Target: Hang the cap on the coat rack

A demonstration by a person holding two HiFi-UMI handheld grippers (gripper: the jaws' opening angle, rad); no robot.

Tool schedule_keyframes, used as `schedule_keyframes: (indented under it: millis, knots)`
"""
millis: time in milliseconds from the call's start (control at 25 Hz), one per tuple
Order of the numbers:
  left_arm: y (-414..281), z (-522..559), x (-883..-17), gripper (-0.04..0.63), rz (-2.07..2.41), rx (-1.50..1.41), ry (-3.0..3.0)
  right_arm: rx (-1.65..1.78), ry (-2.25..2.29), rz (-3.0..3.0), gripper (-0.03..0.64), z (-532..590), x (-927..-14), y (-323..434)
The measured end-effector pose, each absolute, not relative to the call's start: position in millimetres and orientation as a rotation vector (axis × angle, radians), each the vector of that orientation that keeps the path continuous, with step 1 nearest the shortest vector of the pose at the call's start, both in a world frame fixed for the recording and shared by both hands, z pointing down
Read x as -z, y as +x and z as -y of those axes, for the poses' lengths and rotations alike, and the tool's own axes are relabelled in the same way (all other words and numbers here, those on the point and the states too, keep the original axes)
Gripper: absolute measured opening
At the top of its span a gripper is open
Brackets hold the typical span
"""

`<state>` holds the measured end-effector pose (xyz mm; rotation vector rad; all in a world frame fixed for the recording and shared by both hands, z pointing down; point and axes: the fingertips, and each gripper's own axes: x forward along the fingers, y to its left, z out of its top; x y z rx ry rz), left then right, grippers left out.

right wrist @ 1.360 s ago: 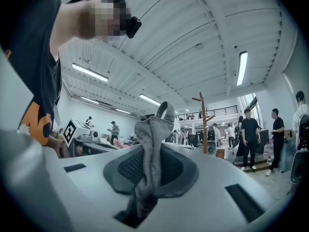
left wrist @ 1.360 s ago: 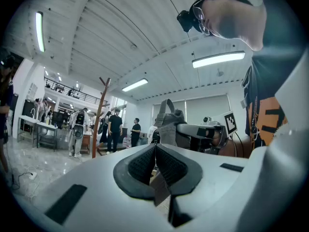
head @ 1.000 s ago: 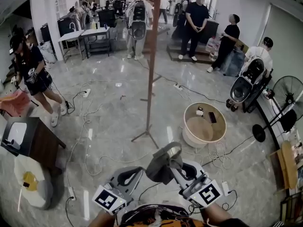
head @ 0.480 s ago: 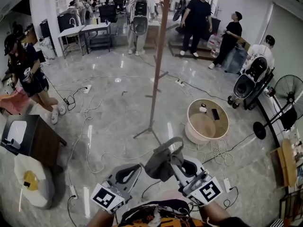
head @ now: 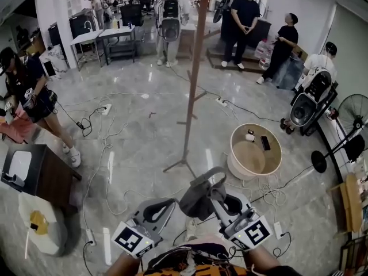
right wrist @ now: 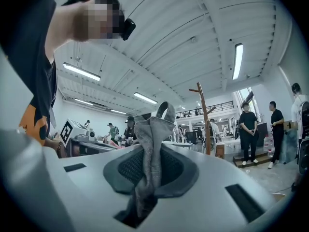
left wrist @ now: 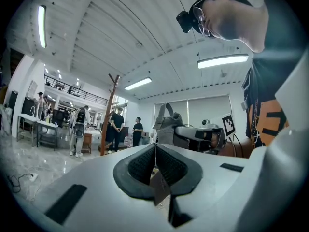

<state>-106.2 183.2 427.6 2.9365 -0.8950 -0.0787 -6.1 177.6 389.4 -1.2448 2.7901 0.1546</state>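
Transport of the cap (head: pixel 198 195) toward the coat rack (head: pixel 192 85) is judged to be the step in hand. At the lower centre of the head view the grey cap is being held bunched by the right gripper (head: pixel 214 197). In the right gripper view its jaws are being pressed almost together on a fold of the fabric (right wrist: pixel 152 129), and the strap loop is being shown upright at the top of the bundle. The left gripper (head: pixel 163 207), at the lower left of centre, is being held just beside the cap but apart from it. In the left gripper view its jaws are being shown together, with no part of the cap between them.

The rack is being shown from the middle of the head view up to its top edge, well apart from both grippers. Its upper pegs are being cut off there, though they are being seen far off in the right gripper view. The next move is judged to call for a closer approach. A lift to peg height is then needed, so that the loop or crown can be slipped over a peg before release.
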Motion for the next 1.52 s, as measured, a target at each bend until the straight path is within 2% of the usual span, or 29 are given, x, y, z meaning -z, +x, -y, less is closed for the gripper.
schedule_keyframes:
  millis: [520,800,1520]
  knots:
    - [-33.5,-67.3,-418.5,0.029,1.056,0.045,2.943,-0.139,-1.121,-2.753,0.063,-33.6,-389.5,61.5]
    - [-24.4,-28.4,-427.0,0.029,1.096,0.018,2.889,-0.128,-1.139,-2.772,0.063,11.9,-394.7,82.7]
    - [-26.9,126.0,-412.8,0.029,0.881,0.125,2.965,-0.192,-1.255,-2.779,0.063,148.6,-370.0,64.6]
